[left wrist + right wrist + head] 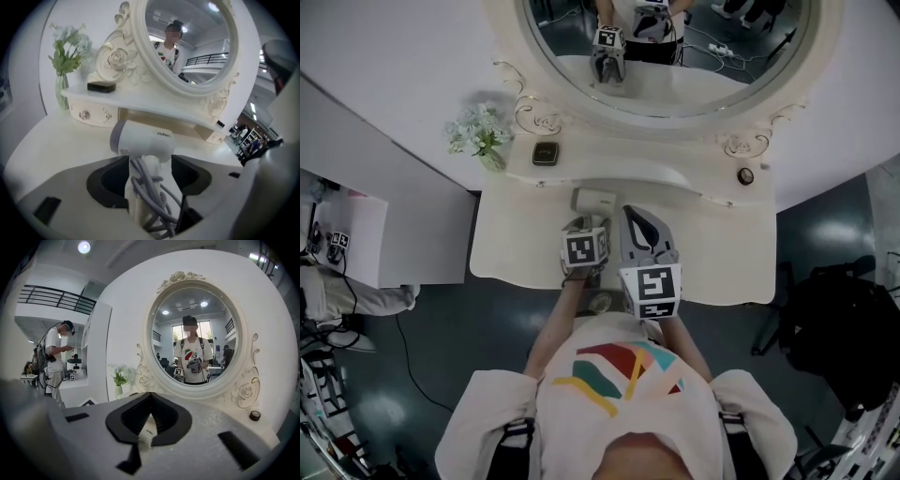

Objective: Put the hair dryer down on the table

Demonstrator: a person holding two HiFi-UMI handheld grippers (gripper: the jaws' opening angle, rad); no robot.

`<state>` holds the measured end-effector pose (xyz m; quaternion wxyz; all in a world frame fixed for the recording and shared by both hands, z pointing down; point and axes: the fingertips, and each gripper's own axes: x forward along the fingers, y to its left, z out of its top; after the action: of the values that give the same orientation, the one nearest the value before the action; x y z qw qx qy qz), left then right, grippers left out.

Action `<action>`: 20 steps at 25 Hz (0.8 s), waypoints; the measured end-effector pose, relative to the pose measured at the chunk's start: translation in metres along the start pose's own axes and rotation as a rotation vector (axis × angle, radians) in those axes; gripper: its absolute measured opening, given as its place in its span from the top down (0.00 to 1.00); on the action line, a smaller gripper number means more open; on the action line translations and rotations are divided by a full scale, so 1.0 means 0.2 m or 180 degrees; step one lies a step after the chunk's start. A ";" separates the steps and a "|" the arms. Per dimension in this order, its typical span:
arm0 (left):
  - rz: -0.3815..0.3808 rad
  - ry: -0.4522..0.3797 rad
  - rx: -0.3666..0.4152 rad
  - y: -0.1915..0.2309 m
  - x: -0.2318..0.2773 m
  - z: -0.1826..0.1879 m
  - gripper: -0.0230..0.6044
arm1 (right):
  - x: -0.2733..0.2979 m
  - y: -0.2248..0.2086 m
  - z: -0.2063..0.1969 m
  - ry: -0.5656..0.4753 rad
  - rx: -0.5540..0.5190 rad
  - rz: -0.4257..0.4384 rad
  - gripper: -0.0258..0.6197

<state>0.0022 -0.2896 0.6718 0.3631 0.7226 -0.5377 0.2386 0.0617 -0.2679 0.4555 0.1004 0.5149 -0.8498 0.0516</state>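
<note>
The white hair dryer [593, 199] lies on the cream dressing table [722, 253], just below the mirror shelf. In the left gripper view its barrel [143, 138] points sideways, and its handle, wound with grey cord [149, 192], runs back between the jaws. My left gripper [586, 221] [150, 161] is open: its dark pads stand on either side of the handle with gaps showing. My right gripper [630, 214] [150, 397] hovers just right of the dryer, shut, its tips meeting with nothing held. A strip of the dryer [149, 430] shows through its hollow.
An oval mirror [675, 56] in a carved frame rises behind a narrow shelf. On the shelf are a vase of flowers [478, 136], a small dark box [546, 153] and a small round object [745, 175]. A dark chair [844, 319] stands to the right of the table.
</note>
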 end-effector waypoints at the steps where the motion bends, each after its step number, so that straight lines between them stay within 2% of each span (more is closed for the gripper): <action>1: 0.0045 -0.0118 0.0059 0.01 -0.04 0.05 0.55 | 0.00 0.00 0.00 0.0002 -0.0002 0.0001 0.96; 7: 0.0086 -0.0845 0.0345 -0.04 -0.31 0.41 0.56 | 0.02 -0.03 0.02 -0.0030 -0.0029 -0.0065 0.96; 8: 0.0104 -0.1019 0.0388 -0.05 -0.36 0.48 0.58 | 0.02 -0.04 0.03 -0.0043 -0.0038 -0.0084 0.96; 11: 0.0218 -0.1550 0.0505 -0.09 -0.55 0.65 0.81 | 0.01 -0.07 0.07 -0.0106 -0.0064 -0.0146 0.96; 13: 0.0257 -0.1856 0.0541 -0.11 -0.67 0.74 0.90 | 0.00 -0.08 0.11 -0.0161 -0.0088 -0.0175 0.96; 20: 0.0249 -0.2592 0.0788 -0.20 -1.01 0.87 0.95 | -0.05 -0.08 0.19 -0.0328 -0.0188 -0.0238 0.96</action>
<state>-0.0301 -0.2974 0.4043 0.0224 0.7750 -0.6315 0.0102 0.0763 -0.2738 0.4158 0.0735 0.5450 -0.8352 -0.0038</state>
